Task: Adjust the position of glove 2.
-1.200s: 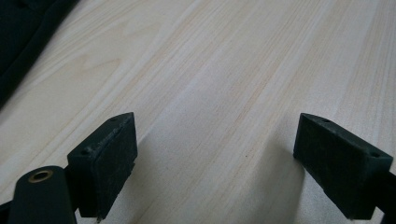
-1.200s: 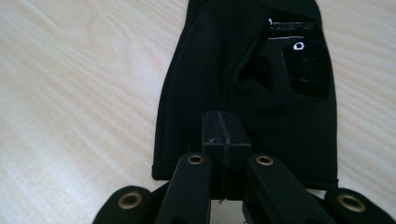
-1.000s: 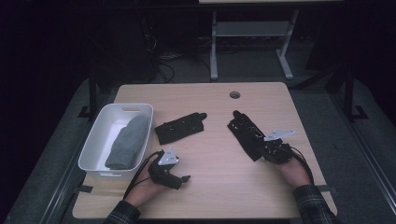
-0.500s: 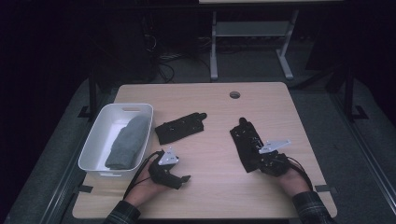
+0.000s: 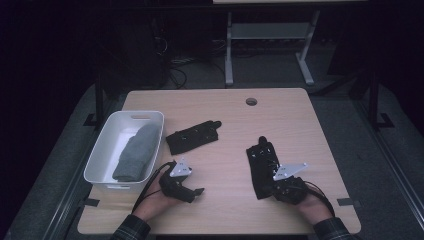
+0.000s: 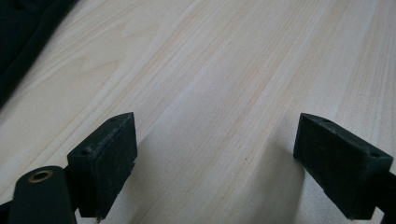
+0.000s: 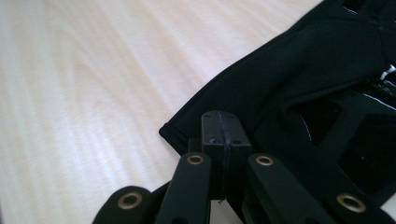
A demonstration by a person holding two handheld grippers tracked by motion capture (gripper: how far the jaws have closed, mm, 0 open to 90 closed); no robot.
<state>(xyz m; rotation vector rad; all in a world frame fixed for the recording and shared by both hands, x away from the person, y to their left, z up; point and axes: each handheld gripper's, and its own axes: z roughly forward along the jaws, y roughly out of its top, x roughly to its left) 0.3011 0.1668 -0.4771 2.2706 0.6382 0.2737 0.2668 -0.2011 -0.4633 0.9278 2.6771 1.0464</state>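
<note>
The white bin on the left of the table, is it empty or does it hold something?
Not empty. The white bin holds a folded grey cloth, lying lengthwise along its right side.

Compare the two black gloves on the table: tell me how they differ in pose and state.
The left glove lies crosswise near the white bin, untouched; the right glove lies lengthwise, fingers pointing away from the person. The left gripper is open over bare wood, clear of the left glove, while the right gripper has its jaws closed at the right glove's cuff edge. Both gloves are black and flat on the table.
</note>
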